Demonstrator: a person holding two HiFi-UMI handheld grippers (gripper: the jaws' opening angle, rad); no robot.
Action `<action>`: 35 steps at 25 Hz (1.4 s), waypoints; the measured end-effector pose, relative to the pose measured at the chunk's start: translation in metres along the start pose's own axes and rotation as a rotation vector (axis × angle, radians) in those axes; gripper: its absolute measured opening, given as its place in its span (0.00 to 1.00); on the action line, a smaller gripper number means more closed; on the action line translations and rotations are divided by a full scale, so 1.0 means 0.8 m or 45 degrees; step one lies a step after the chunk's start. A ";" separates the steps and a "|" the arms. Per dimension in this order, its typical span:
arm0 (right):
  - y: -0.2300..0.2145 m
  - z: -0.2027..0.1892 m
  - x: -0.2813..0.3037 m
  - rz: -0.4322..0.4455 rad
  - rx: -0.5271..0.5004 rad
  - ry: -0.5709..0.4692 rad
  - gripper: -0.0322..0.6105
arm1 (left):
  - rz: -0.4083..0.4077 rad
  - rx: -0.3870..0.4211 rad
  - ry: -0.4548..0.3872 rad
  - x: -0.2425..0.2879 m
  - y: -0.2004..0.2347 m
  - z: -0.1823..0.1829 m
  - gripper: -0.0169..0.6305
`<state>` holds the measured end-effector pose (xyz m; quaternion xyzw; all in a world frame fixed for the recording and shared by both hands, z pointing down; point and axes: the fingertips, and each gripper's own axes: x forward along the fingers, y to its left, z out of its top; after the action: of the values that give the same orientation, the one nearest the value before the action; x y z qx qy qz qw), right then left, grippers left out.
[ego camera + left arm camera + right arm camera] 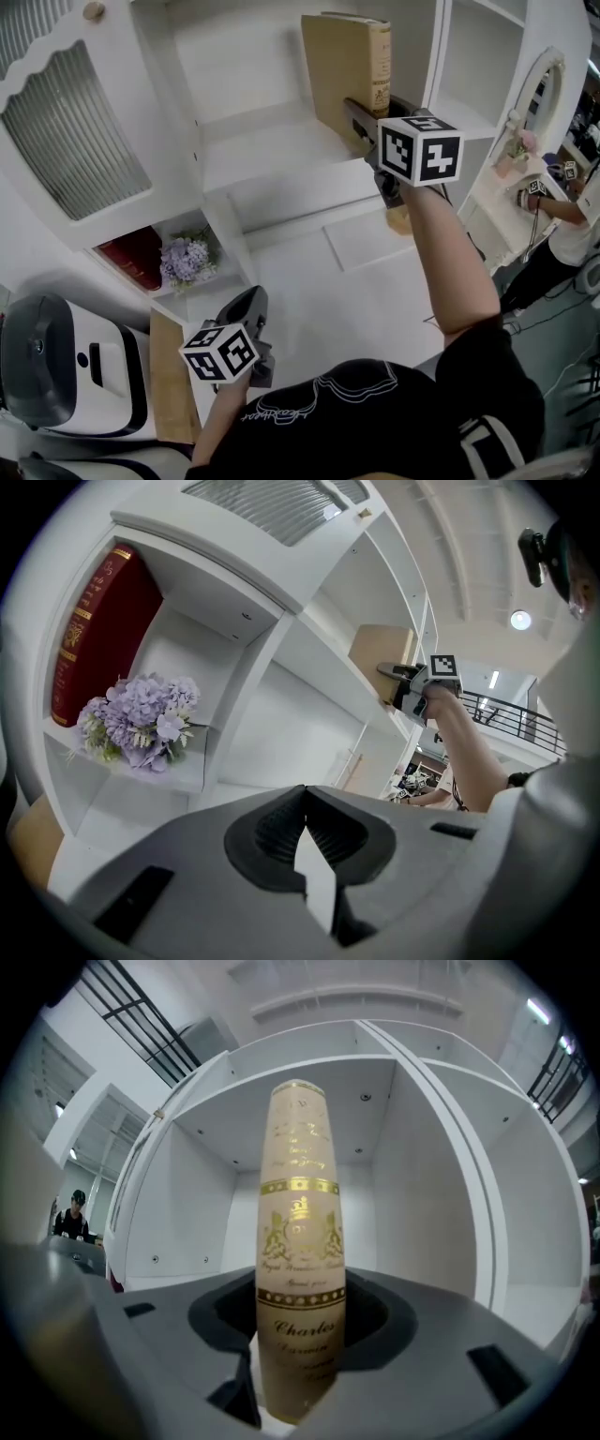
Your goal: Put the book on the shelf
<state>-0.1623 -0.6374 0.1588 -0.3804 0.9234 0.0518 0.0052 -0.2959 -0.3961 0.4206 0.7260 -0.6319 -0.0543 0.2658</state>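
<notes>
A tan book point(349, 75) with gold print on its spine point(298, 1260) stands upright inside an upper compartment of the white shelf unit point(272, 150). My right gripper point(367, 131) is shut on the book's lower spine edge and holds it against the compartment's right side. In the left gripper view the book point(382, 658) shows far off with the right gripper point(405, 684) on it. My left gripper point(251, 314) hangs low by the person's side, its jaws shut with nothing between them point(305, 841).
A dark red book point(98, 630) and a bunch of purple flowers point(141, 714) fill a lower left compartment point(169, 258). A white appliance point(70, 370) sits at the lower left. Another person point(567, 220) works at the far right.
</notes>
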 end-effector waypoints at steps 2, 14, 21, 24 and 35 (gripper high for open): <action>-0.003 -0.001 0.005 0.019 0.021 0.035 0.37 | -0.003 0.005 -0.006 -0.002 -0.003 0.001 0.03; -0.014 0.004 -0.018 0.060 0.195 -0.025 0.57 | 0.003 0.027 -0.027 -0.025 -0.023 0.000 0.03; -0.002 0.024 -0.092 0.035 0.111 -0.160 0.58 | -0.025 0.061 -0.023 -0.042 -0.052 -0.008 0.03; 0.034 0.020 -0.137 0.128 0.075 -0.201 0.58 | -0.039 0.083 -0.016 -0.050 -0.066 -0.015 0.03; 0.185 -0.102 -0.268 0.453 0.141 -0.052 0.06 | -0.073 0.134 -0.027 -0.102 -0.106 -0.037 0.03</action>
<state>-0.1116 -0.3907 0.2636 -0.2092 0.9772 0.0087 0.0358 -0.2243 -0.3045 0.3862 0.7561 -0.6157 -0.0363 0.2189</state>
